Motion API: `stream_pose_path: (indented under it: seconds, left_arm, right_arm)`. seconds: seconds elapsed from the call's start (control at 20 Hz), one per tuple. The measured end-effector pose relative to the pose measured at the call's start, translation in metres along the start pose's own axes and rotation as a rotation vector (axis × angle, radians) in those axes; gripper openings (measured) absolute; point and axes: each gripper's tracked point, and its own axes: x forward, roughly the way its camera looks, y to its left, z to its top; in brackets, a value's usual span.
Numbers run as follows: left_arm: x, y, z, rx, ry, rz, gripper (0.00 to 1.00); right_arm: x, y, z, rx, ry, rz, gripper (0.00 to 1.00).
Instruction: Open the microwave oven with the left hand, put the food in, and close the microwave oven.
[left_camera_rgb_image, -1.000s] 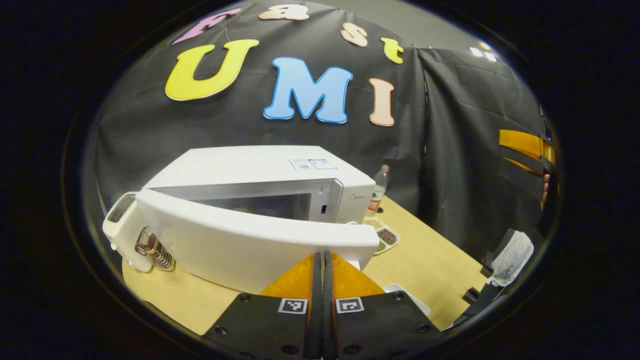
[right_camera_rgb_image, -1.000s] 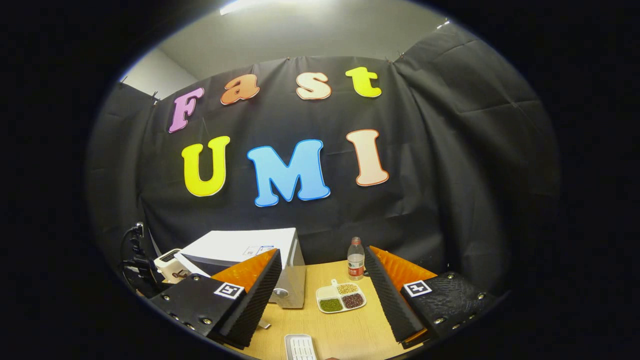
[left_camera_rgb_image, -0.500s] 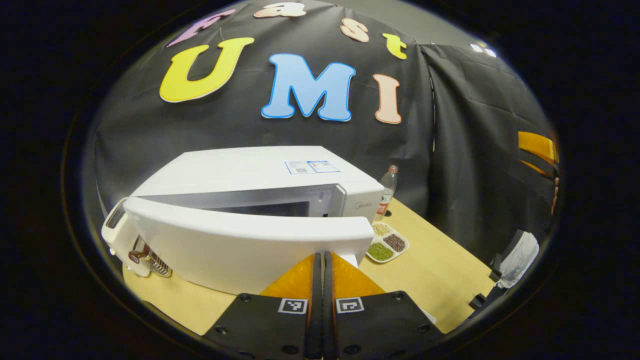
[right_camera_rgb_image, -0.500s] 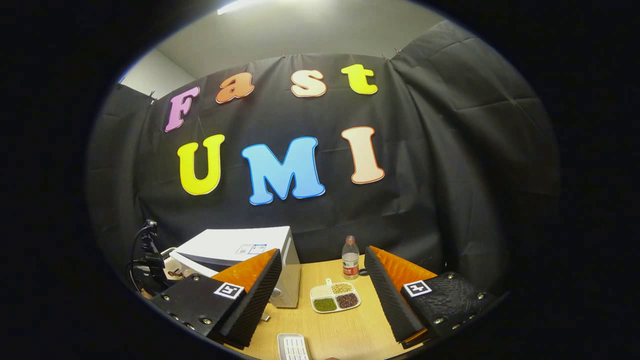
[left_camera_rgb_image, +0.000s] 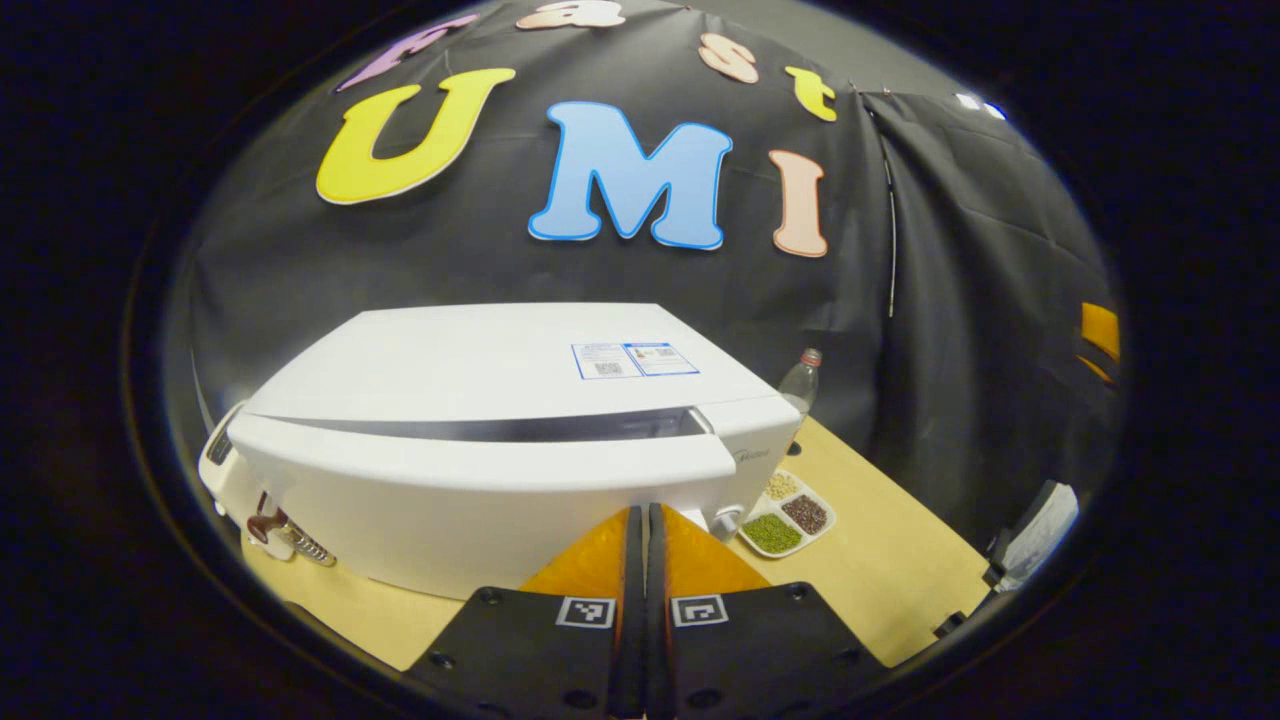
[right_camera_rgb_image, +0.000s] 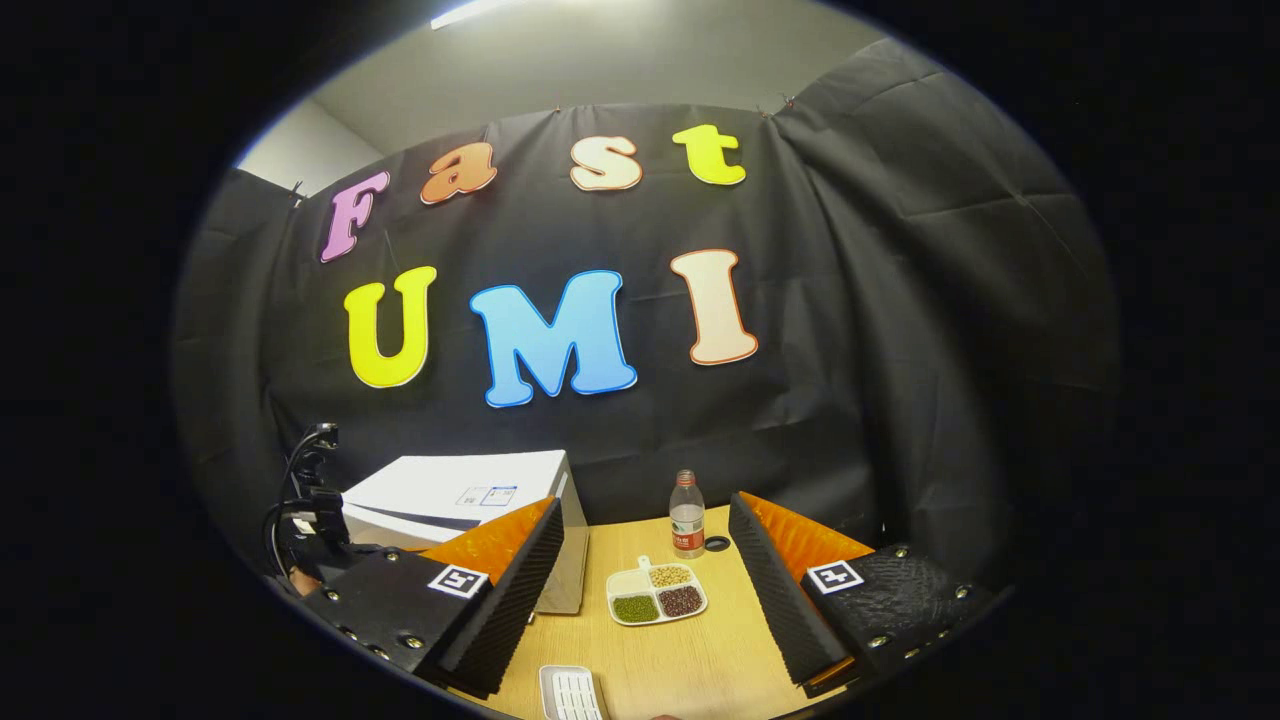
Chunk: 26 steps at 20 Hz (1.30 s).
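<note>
The left gripper (left_camera_rgb_image: 641, 520), fingers pressed together, is set against the white microwave oven's door (left_camera_rgb_image: 480, 490), swung nearly shut within the second; closing looks almost done. The right gripper (right_camera_rgb_image: 645, 560) is held spread before the divided white food tray (right_camera_rgb_image: 656, 596).

The left gripper (left_camera_rgb_image: 640, 520) has its fingers pressed together against the white microwave door (left_camera_rgb_image: 480, 490), which stands just ajar, a thin dark gap along its top. Right of the microwave (left_camera_rgb_image: 500, 360), a divided tray (left_camera_rgb_image: 787, 513) of beans, probably, sits on the wooden table (left_camera_rgb_image: 880, 570), a bottle (left_camera_rgb_image: 800, 375) behind.
</note>
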Motion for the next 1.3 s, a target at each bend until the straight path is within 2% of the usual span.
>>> stream_pose_path:
  seconds: [0.1,0.2,0.3,0.7,0.75,0.85,0.95,1.0,1.15,1.3]
  left_arm:
    - [0.009,0.007,0.002,-0.016,0.002,0.026,0.05]
    - [0.013,0.003,-0.004,-0.044,0.026,0.017,0.06]
    - [0.014,0.004,-0.003,-0.017,0.023,0.026,0.07]
    - [0.018,0.006,-0.001,-0.011,0.015,0.019,0.07]
    - [0.021,0.013,0.003,-0.005,0.003,0.050,0.07]
    - [0.020,0.008,0.003,-0.076,0.020,0.026,0.06]
    - [0.012,0.012,0.017,-0.004,-0.021,0.058,0.07]
    - [0.003,0.005,0.029,0.005,-0.054,0.039,0.07]
    - [-0.048,-0.005,0.078,0.029,-0.179,0.047,0.07]
    - [-0.123,-0.004,0.147,0.085,-0.344,0.102,0.07]
  right_arm:
    - [0.001,-0.002,0.000,0.002,0.002,-0.004,1.00]
    - [0.003,-0.002,0.000,-0.001,0.004,-0.004,1.00]
    - [0.006,-0.001,-0.001,-0.003,0.011,-0.003,1.00]
    - [0.005,0.011,-0.001,-0.012,0.013,0.017,1.00]
    - [0.004,0.011,-0.002,-0.013,0.015,0.016,1.00]
    - [0.001,0.013,-0.004,-0.014,0.021,0.018,1.00]
    - [-0.002,0.016,-0.003,-0.016,0.016,0.017,1.00]
    - [-0.002,0.018,-0.004,-0.017,0.018,0.014,1.00]
    - [-0.004,0.037,0.006,-0.006,-0.004,0.030,1.00]
    - [-0.003,0.065,0.030,-0.010,-0.051,0.074,1.00]
